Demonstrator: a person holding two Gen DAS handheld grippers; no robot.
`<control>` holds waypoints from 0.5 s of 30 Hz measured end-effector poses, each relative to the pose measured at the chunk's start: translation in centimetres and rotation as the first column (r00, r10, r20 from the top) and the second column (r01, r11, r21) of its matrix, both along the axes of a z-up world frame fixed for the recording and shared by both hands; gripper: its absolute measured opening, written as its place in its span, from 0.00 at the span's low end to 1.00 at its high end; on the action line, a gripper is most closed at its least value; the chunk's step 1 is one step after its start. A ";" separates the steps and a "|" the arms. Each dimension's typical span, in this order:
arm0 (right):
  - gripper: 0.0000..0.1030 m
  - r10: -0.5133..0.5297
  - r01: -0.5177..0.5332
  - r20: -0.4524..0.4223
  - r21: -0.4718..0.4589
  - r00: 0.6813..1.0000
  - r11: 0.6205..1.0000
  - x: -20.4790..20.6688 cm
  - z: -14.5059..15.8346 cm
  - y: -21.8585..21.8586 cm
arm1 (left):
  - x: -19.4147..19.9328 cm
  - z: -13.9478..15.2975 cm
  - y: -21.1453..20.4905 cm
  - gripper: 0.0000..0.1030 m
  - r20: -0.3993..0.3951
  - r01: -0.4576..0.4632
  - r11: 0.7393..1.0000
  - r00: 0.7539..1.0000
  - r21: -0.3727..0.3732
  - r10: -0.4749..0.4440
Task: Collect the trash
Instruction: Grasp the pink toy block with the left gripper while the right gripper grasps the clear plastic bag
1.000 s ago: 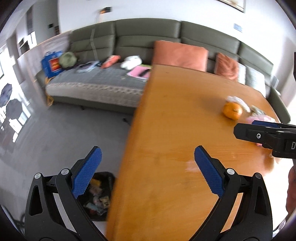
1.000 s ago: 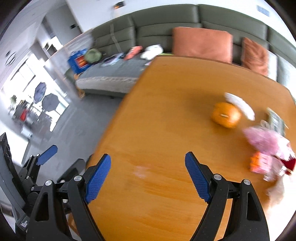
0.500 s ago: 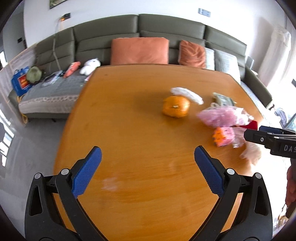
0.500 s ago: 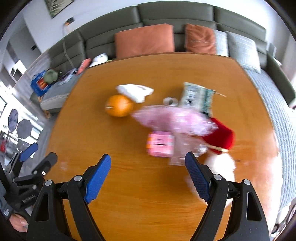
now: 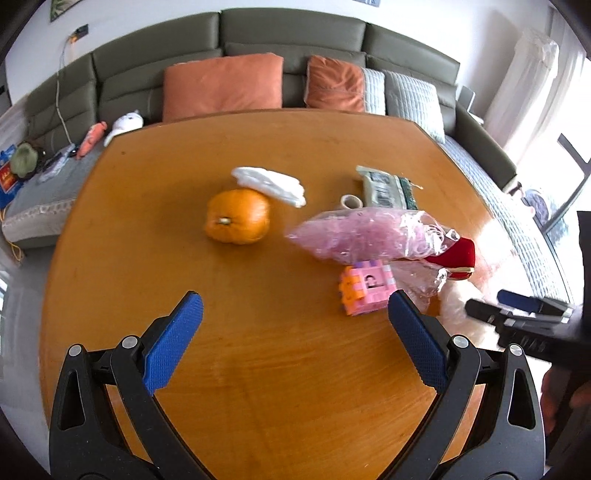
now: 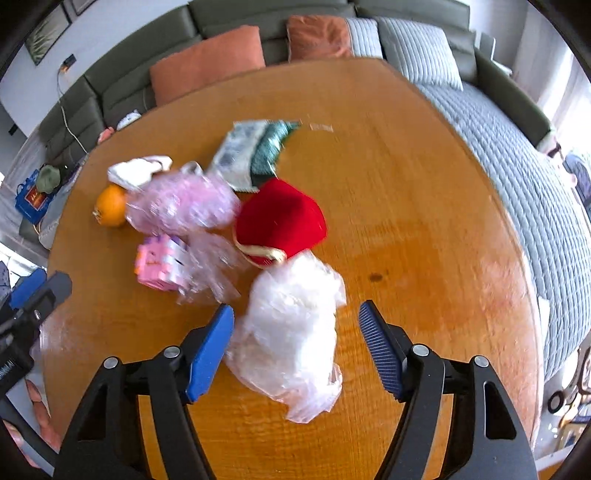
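**Right gripper narrowing around a crumpled white bag**

In the right wrist view the right gripper (image 6: 297, 347) sits low in the frame, its jaws closing with the crumpled white plastic bag (image 6: 291, 332) between them. The left blue pad is just beside the bag's edge, possibly brushing it; the right pad stands clear of it, so nothing is pinched.

Just above the bag, touching its top, lies a red pouch (image 6: 280, 218) with a gold trim. Left of that, a clear wrapper (image 6: 214, 266) lies against a pink block toy (image 6: 159, 262), and above them spreads a pink plastic bag (image 6: 181, 206). At the far left of the pile sit an orange (image 6: 110, 206) and a white cloth (image 6: 138, 170); a green-and-white packet (image 6: 255, 151) lies toward the upper middle. All rest on the wooden table (image 6: 406, 206).

In the left wrist view the left gripper (image 5: 295, 332) hangs at the bottom of the frame, jaws spread wide over bare table, holding nothing. The pink block toy is just beyond its right finger. A small tape roll (image 5: 350, 202) sits above the pink bag. A grey-green sofa (image 5: 295, 33) with orange cushions (image 5: 221, 85) fills the top of the frame.
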State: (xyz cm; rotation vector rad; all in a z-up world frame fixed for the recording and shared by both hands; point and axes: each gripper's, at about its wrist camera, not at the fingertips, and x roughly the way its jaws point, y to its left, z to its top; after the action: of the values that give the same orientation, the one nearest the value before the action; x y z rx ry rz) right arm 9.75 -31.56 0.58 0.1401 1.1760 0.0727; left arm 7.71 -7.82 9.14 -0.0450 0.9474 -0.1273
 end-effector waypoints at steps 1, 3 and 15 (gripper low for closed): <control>0.65 0.005 -0.005 -0.011 0.012 1.000 1.000 0.1 -0.7 -0.1 | 0.4 -0.3 -0.5 0.94 -0.009 0.003 1.000 1.000 0.001 -0.003; 0.63 0.018 -0.018 -0.017 0.028 1.000 0.999 -0.1 -1.2 0.0 | 1.0 -0.8 -1.2 0.94 -0.026 0.011 1.000 1.000 -0.004 -0.011; 0.47 0.084 -0.082 -0.026 0.091 0.996 0.992 -0.2 -2.1 0.2 | 4.8 -4.3 -5.2 0.94 -0.088 0.063 0.996 0.994 0.062 -0.057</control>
State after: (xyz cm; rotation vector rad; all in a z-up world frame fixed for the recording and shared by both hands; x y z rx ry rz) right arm 9.55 -31.33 -1.55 0.1718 1.2082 0.1976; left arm 12.46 -13.05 4.87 0.0383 1.0384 -0.1512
